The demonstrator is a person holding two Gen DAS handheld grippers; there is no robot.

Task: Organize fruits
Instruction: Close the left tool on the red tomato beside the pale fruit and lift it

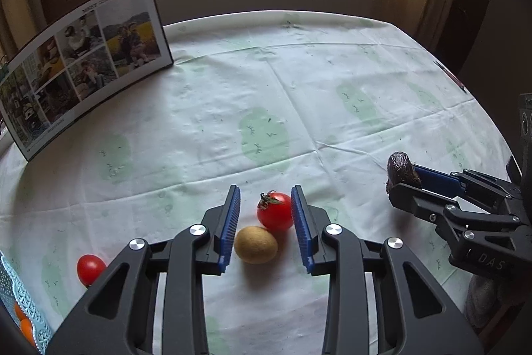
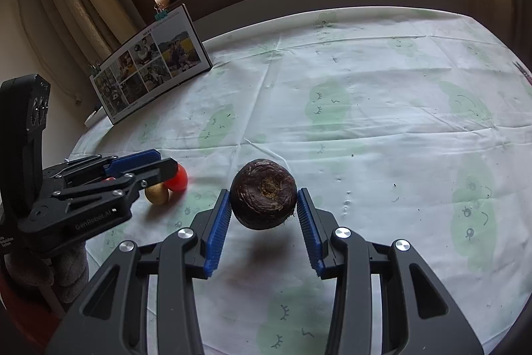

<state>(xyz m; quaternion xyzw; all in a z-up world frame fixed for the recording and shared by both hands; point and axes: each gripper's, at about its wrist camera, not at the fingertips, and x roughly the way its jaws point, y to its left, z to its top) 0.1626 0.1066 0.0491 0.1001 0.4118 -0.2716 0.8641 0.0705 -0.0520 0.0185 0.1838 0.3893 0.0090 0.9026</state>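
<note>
1. Black-framed with blue ribbed pads, the left gripper (image 1: 266, 222) stands released near the front edge of the table (image 1: 332, 82), its jaws spread around two fruits and, as far as the left wrist view shows, clamping neither.
2. Between those pads a red tomato (image 1: 275, 210) with a green stem sits close against the right pad; whether they touch I cannot tell.
3. A brown kiwi (image 1: 255, 244) lies just in front of the tomato, touching it, nearer the left pad.
4. A second tomato (image 1: 89, 268) rests outside the left jaw, toward the table's front left corner, near a pale blue lattice basket (image 1: 20, 305) with orange fruit (image 1: 25, 326) inside.
5. The right gripper (image 2: 264, 205) is clenched on a dark, wrinkled avocado (image 2: 263, 193), holding it above the cloth with a shadow beneath.
6. In the left wrist view this avocado sits toward the table's right edge, well apart from the tomato and kiwi.
7. A white tablecloth (image 2: 382, 122) with pale green patches covers the table.
8. A photo board (image 1: 83, 62) with a clip on top stands tilted at the back left corner.
</note>
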